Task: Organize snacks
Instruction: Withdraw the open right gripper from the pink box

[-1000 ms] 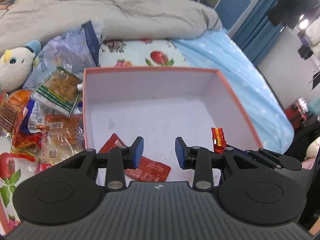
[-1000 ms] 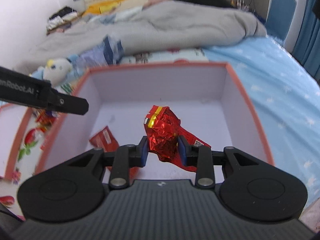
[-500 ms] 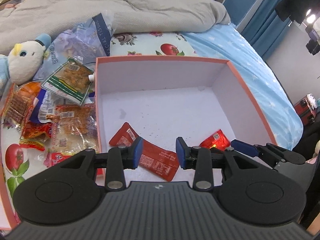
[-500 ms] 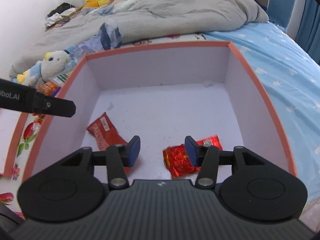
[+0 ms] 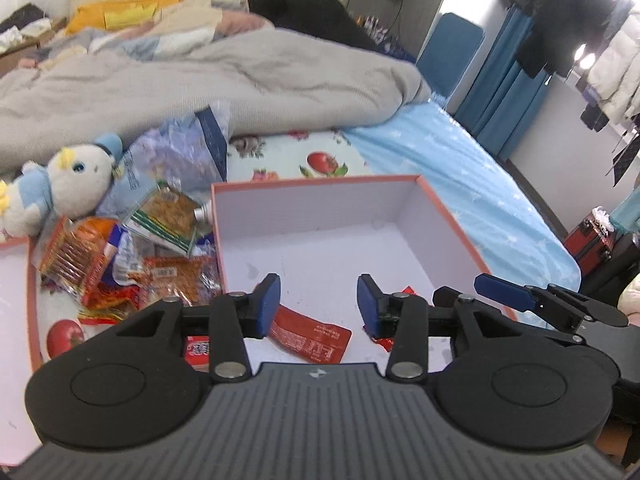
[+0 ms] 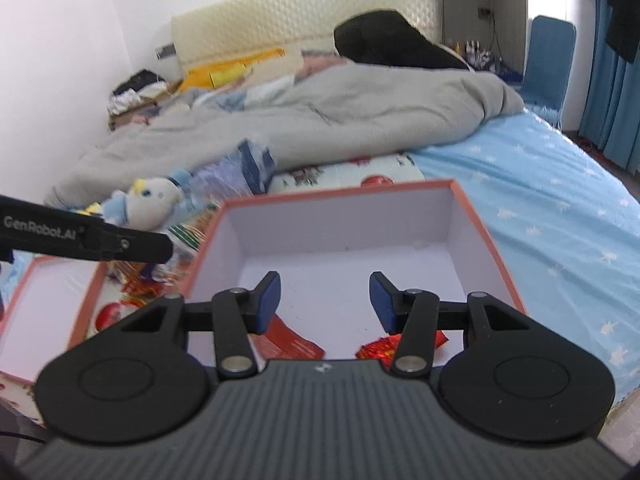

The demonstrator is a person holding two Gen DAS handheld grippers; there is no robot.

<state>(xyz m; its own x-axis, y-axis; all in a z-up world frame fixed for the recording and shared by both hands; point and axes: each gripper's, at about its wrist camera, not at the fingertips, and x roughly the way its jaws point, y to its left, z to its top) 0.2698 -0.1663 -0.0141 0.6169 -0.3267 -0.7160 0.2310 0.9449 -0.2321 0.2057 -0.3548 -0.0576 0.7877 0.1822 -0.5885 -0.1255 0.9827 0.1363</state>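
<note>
So the bed (image 5: 460, 160) carries a pink-rimmed box (image 5: 320, 184) with two red snack packets inside – a flat one (image 5: 310, 334) and a crinkly foil one (image 6: 380, 350). More snacks (image 5: 132, 268) are piled left of it. Left tool (image 5: 318, 304) is opening, nothing between its jaws – right tool (image 6: 324, 300) open and empty too

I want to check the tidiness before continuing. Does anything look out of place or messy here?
Yes. A loose pile of crinkled orange and red snack packets lies jumbled on the bed left of the orange-rimmed white box, overlapping at odd angles. Only two red packets lie inside the box.
</note>
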